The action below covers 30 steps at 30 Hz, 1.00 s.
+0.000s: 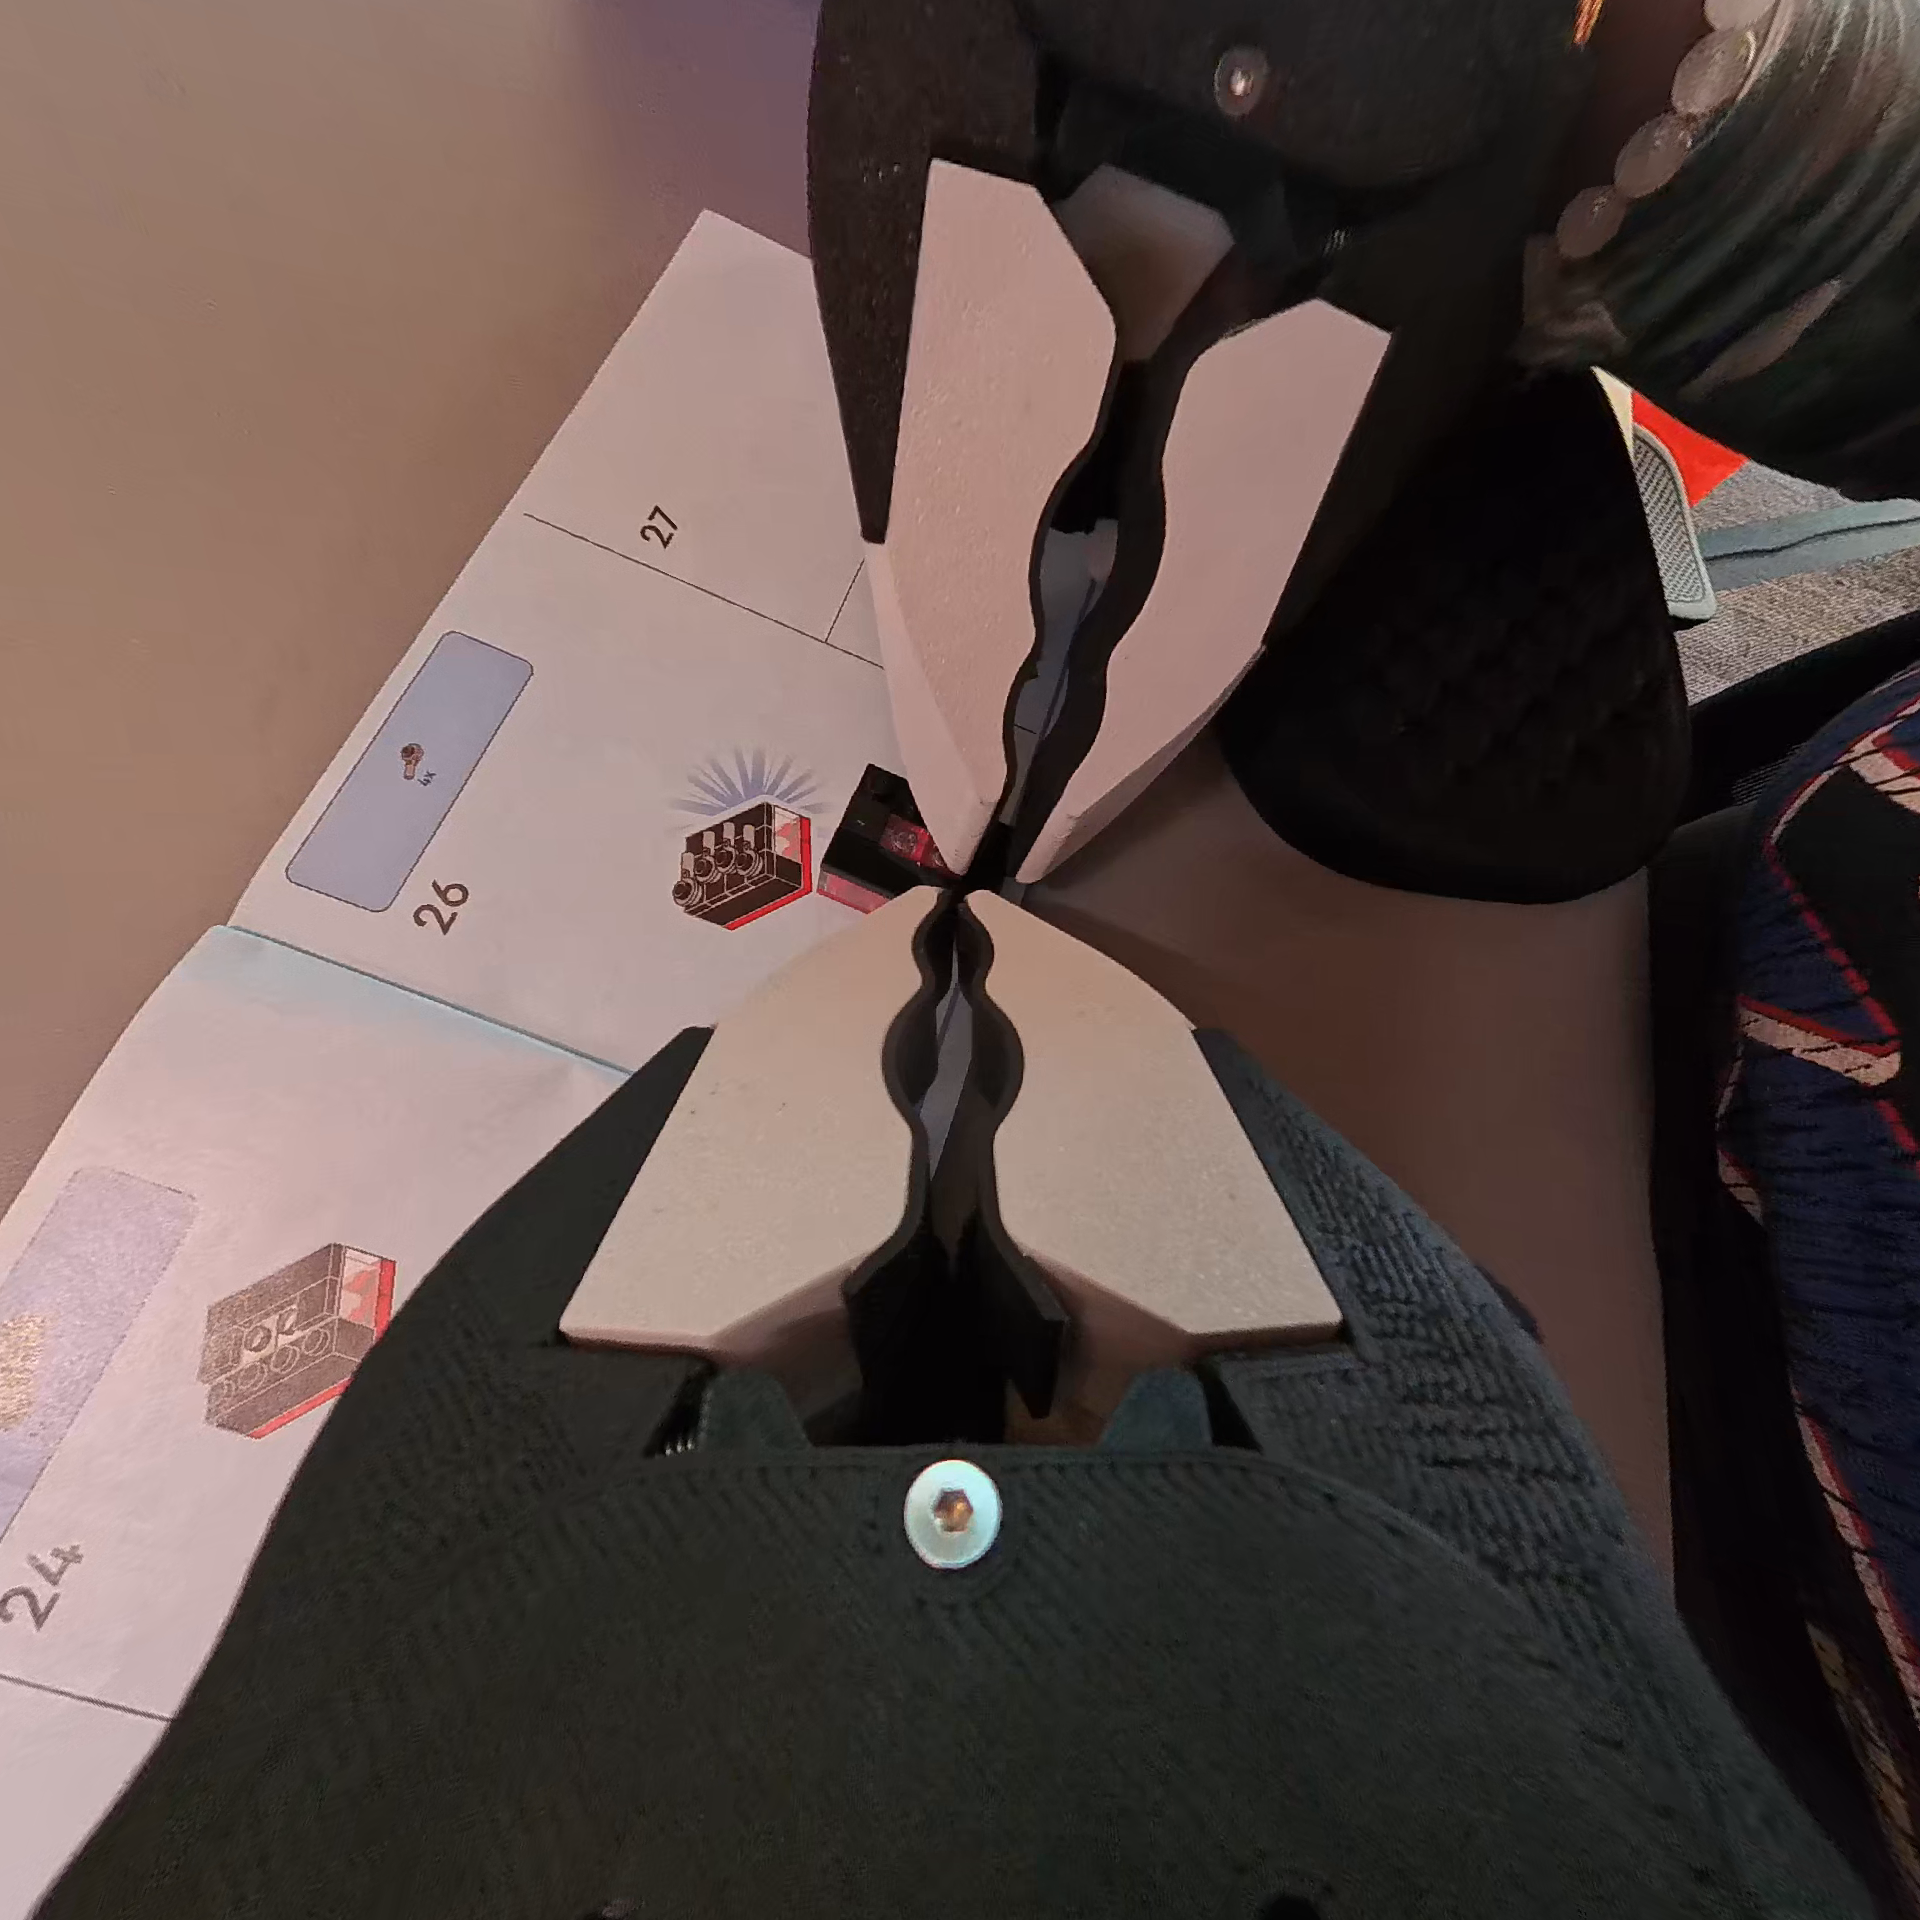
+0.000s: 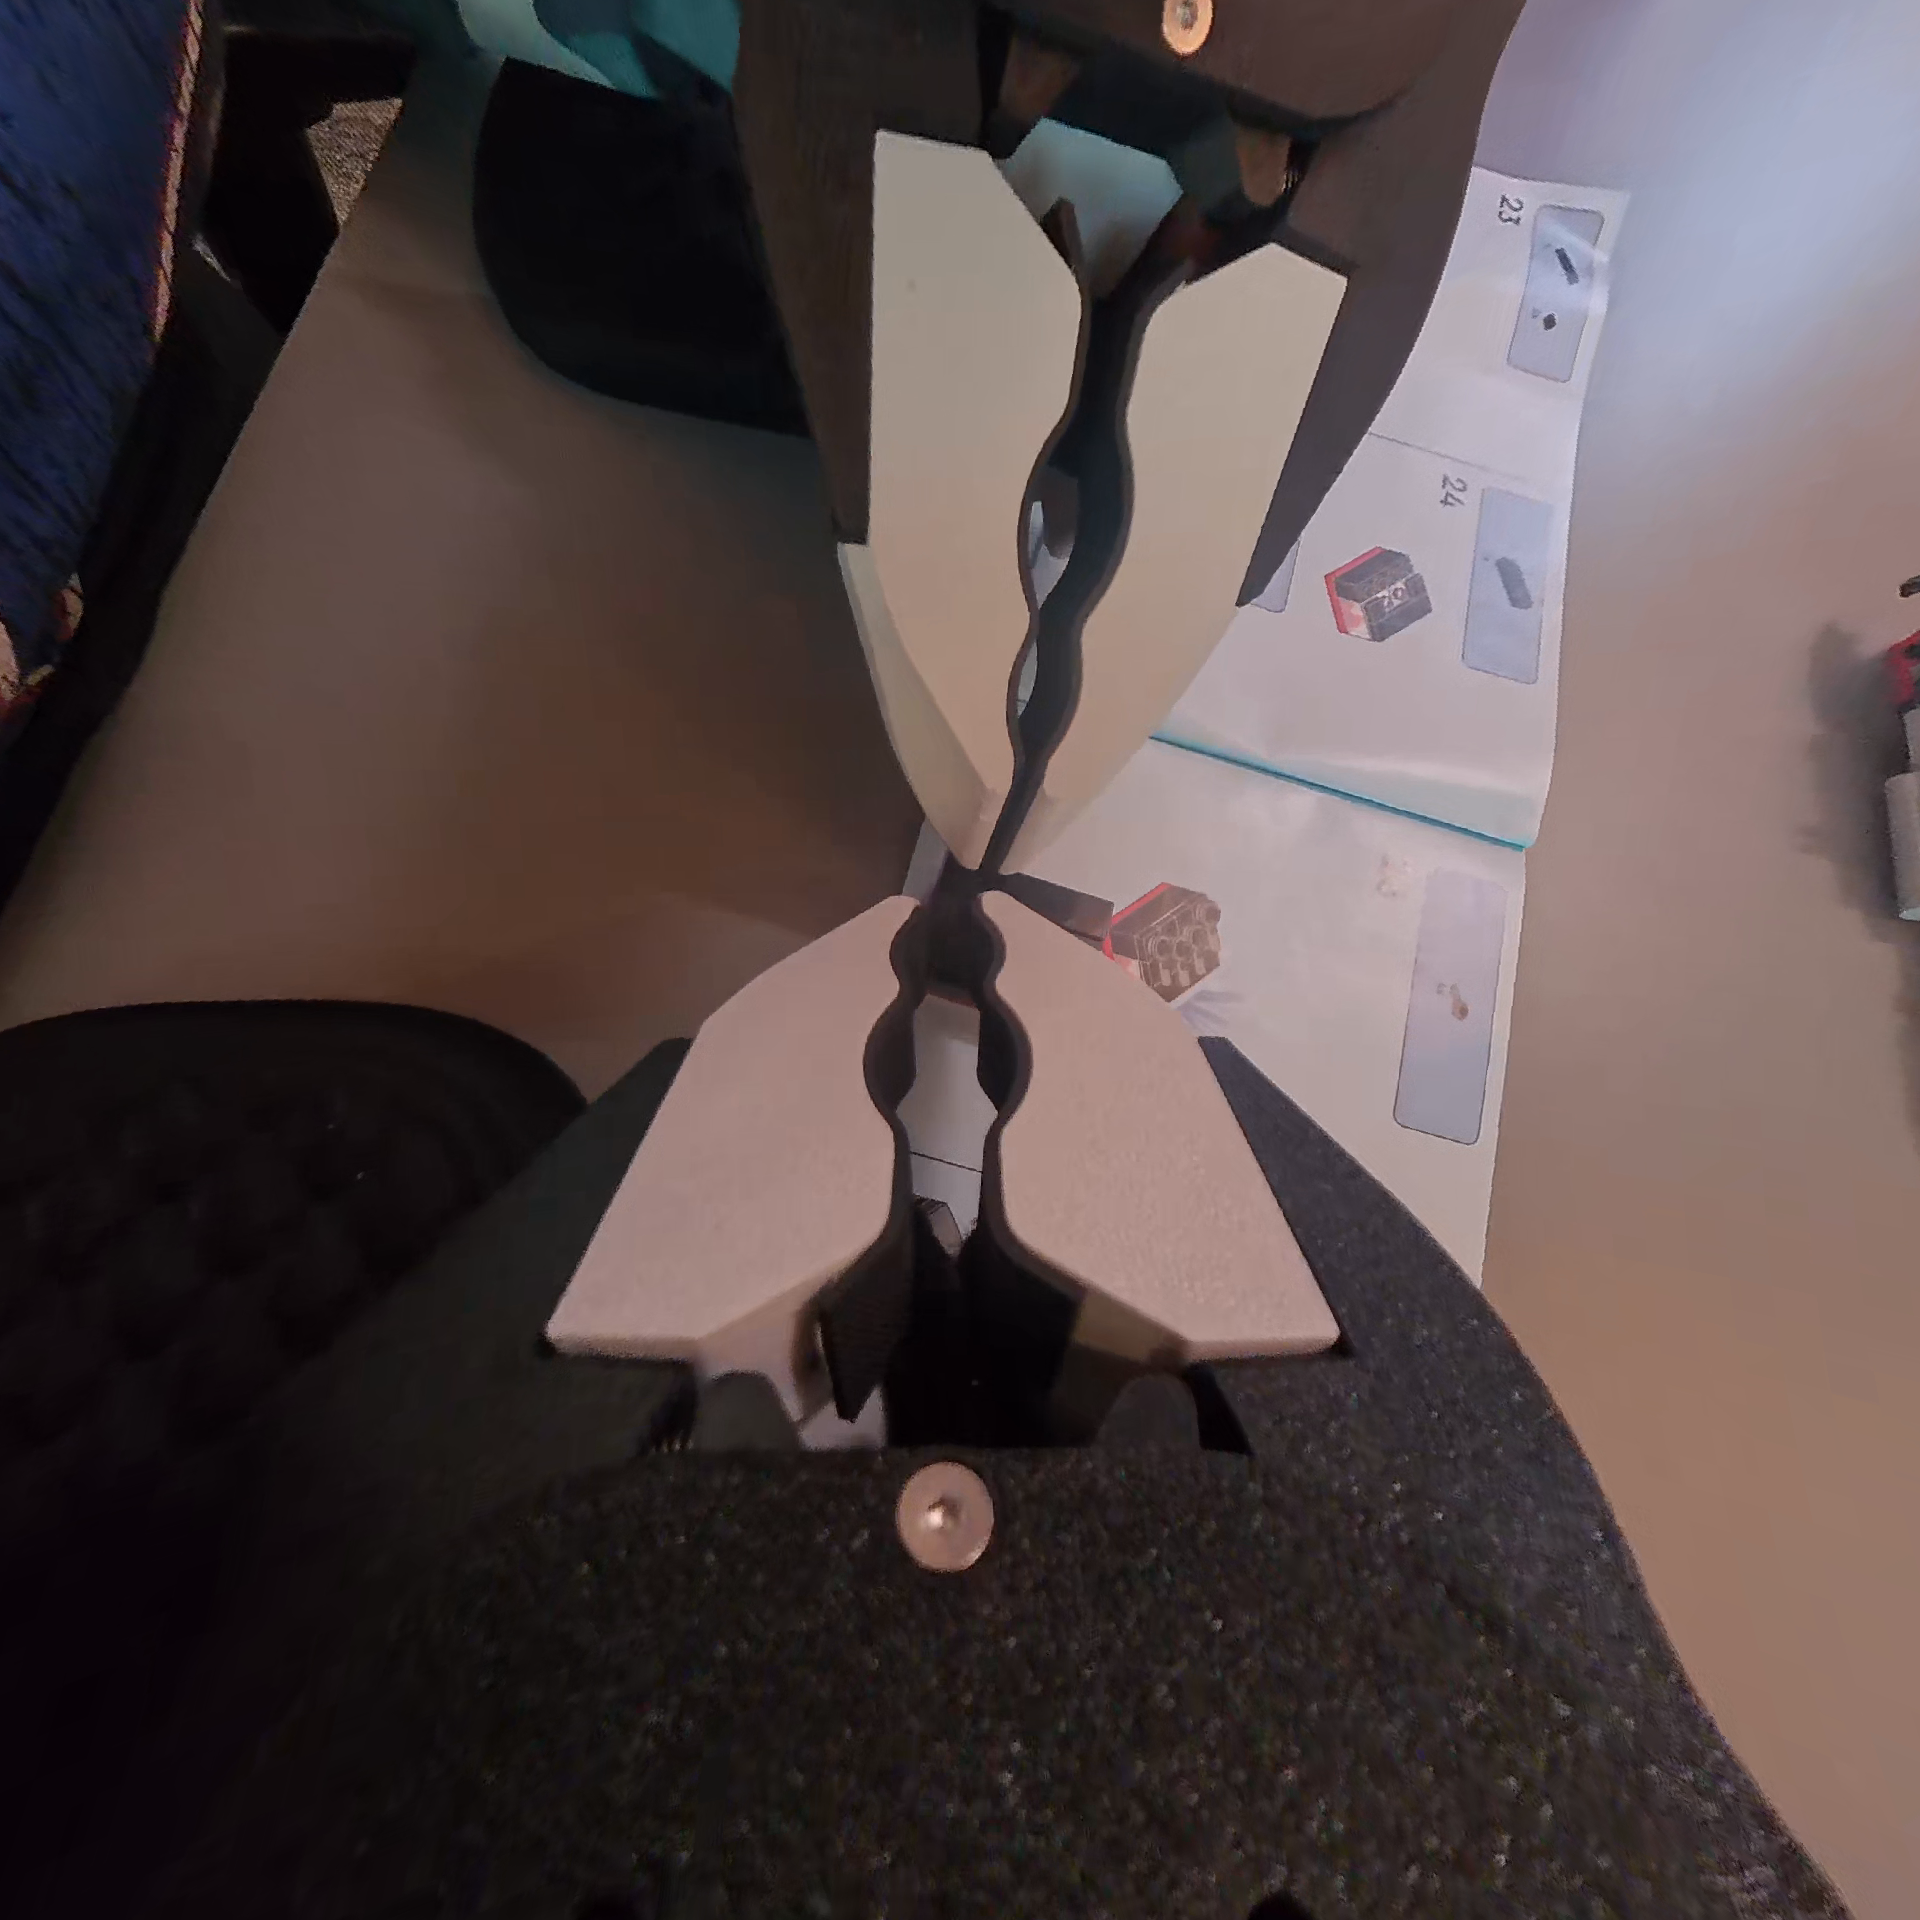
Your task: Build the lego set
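Note:
A small black-and-red lego block [image 1: 873,842] is at the meeting point of both grippers, just above the open instruction booklet [image 1: 499,748]. My left gripper [image 1: 951,909] is shut, and its tips touch the block's side. Whether a small part sits between its tips is hidden. My right gripper [image 2: 948,930] is shut on the block [image 2: 1055,904], which shows dark between its fingertips. The right gripper comes in from the top of the left wrist view [image 1: 992,868]. The left gripper comes in from the top of the right wrist view [image 2: 982,868].
The booklet [image 2: 1351,894] lies open on a tan table [image 2: 468,675]. Loose lego parts [image 2: 1907,717] lie at the far right. The table's edge and a person's patterned clothing [image 1: 1829,1091] are close behind the grippers. The tips of both grippers are at nearly the same place.

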Tool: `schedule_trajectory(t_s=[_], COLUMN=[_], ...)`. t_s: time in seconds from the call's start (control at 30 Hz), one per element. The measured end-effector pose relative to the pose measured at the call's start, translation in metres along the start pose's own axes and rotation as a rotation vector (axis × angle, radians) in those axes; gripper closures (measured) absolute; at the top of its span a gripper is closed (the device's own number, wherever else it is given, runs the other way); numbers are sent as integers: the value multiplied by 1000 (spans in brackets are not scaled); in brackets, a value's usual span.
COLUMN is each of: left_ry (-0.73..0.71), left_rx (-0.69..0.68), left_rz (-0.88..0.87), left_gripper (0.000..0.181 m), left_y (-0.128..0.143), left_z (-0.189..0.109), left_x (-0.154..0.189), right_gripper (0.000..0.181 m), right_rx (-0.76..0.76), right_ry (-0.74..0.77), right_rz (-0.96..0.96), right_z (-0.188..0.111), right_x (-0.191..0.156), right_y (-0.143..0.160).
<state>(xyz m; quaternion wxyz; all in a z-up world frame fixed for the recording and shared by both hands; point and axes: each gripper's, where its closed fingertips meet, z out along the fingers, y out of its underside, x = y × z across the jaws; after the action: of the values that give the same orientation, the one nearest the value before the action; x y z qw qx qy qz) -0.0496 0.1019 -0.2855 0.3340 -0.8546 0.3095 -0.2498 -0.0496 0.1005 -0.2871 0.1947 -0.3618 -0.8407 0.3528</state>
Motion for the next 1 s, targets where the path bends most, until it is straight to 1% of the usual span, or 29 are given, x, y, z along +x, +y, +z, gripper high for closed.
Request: schedule_trajectory(t_s=[0.13,0.6,0.83,1.0], left_ry=[-5,-7,-9,0], left_rx=[-1,5,6,3], left_rz=[4,4,4,-5], left_gripper=[181,181,181,181], left_y=[0,0,0,0], left_z=[0,0,0,0], left_x=[0,0,0,0], right_gripper=[174,175,175,173], right_rx=[9,-1,-49,-71], right_ry=[19,170,266,336], right_rz=[28,180,264,255], right_z=[0,0,-1,-1], right_x=[0,2,2,3], right_y=[0,0,1,1])
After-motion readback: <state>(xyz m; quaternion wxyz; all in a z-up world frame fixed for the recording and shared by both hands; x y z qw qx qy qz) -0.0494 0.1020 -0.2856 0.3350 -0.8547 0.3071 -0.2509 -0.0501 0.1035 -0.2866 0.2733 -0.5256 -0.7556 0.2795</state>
